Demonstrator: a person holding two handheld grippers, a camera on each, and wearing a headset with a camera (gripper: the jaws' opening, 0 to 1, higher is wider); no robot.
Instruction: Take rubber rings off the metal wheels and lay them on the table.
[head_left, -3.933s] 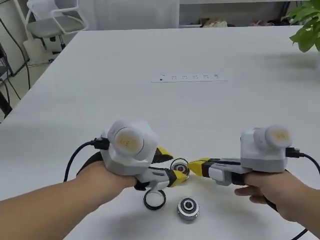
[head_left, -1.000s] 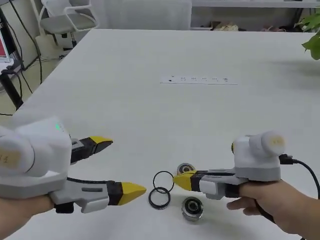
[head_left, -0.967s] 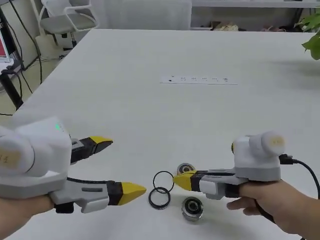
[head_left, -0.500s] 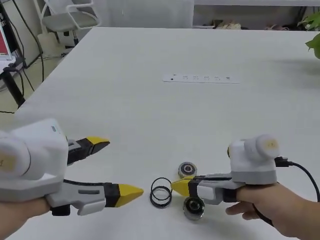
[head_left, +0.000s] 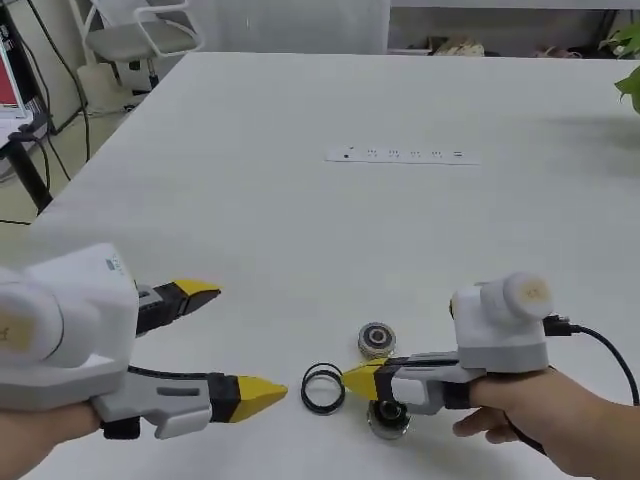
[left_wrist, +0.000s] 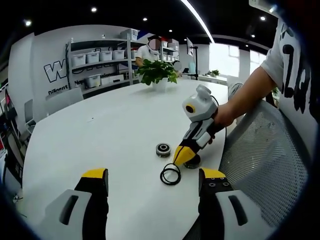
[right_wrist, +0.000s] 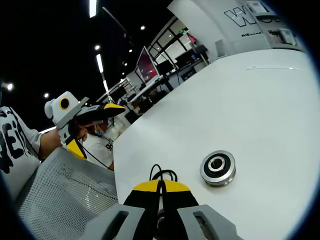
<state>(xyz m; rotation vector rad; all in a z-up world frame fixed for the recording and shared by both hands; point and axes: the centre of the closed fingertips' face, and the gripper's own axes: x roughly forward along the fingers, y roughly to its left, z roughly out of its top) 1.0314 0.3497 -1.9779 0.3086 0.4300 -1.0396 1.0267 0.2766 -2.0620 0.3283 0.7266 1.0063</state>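
**Head view.** The left gripper (head_left: 228, 340) is at 7 o'clock, jaws spread wide with nothing in them. The right gripper (head_left: 358, 378) is at 5 o'clock, jaws closed tip to tip with nothing seen between them. Two black rings (head_left: 322, 388) lie overlapped on the table (head_left: 300, 220), just beside the right tips at their 9 o'clock. A wheel (head_left: 376, 339) sits apart at 12 o'clock of those tips. A second wheel (head_left: 388, 420) is partly hidden under the right jaws.

**Left gripper view.** Own jaws are wide apart and empty. The rings (left_wrist: 170, 175) lie ahead between them. The right gripper (left_wrist: 180, 156) enters from 2 o'clock, its tip just over the rings. The wheel (left_wrist: 163, 149) is at 12 o'clock of the rings.

**Right gripper view.** Own jaws are closed. The rings (right_wrist: 162, 173) are just past the tips; contact cannot be told. The wheel (right_wrist: 218, 168) is at 2 o'clock. The left gripper (right_wrist: 95, 127) is at 9 o'clock, jaws agape.
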